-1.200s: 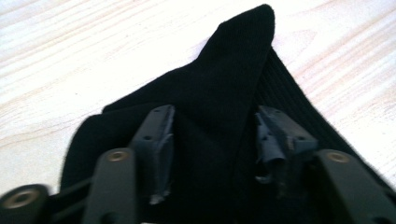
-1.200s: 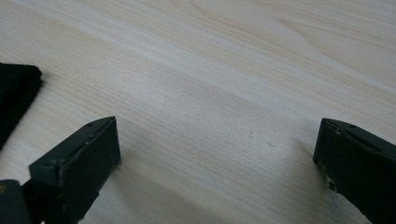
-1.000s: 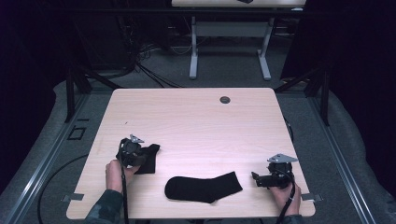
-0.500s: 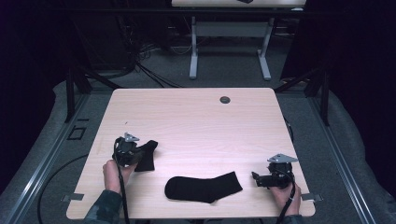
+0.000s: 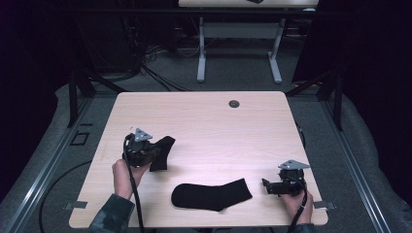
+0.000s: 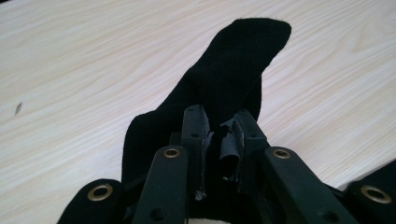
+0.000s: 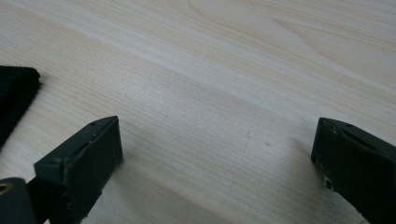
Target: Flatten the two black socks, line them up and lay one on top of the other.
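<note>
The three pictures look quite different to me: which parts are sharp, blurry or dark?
High view: the table is evenly lit and its surroundings fall into darkness; the flat sock reads as a plain black shape. Left gripper view: the held sock shows its knit fairly sharply, while the near fingers are soft. Right gripper view: wood grain is crisp, the open fingers blurred, with soft shadows beneath.
</note>
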### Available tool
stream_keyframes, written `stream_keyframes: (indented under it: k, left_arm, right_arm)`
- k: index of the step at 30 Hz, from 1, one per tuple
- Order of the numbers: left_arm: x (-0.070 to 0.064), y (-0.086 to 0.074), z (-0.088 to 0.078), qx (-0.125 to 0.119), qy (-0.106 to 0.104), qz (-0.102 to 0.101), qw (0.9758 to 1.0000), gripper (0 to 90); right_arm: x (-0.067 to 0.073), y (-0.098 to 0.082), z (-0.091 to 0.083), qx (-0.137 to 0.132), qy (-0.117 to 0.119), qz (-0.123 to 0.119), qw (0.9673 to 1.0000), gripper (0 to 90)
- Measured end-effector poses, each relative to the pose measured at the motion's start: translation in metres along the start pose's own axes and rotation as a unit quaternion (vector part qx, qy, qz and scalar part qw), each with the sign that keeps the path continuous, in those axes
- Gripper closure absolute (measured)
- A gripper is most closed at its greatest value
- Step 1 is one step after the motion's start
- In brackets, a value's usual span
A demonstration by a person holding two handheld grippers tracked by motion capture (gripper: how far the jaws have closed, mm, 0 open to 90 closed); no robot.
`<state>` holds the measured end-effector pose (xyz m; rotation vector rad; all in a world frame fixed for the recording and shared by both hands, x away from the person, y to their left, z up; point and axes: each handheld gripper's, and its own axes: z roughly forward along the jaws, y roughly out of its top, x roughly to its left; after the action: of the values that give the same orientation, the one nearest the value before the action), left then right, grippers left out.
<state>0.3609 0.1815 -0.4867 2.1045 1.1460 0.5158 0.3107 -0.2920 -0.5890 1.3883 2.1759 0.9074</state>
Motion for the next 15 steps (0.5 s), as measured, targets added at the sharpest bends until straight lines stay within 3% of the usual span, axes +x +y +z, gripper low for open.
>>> stream_keyframes:
  k: [7,15]
  left_arm:
    - [-0.025,0.019,0.011,-0.003,-0.026,0.012,0.9996,77.7]
    - [-0.055,0.024,0.055,0.032,-0.057,0.018,0.9977,76.9]
  right_arm:
    - [0.000,0.000,0.000,0.000,0.000,0.000,1.0000,1.7]
    - [0.000,0.000,0.000,0.000,-0.001,0.000,1.0000,1.9]
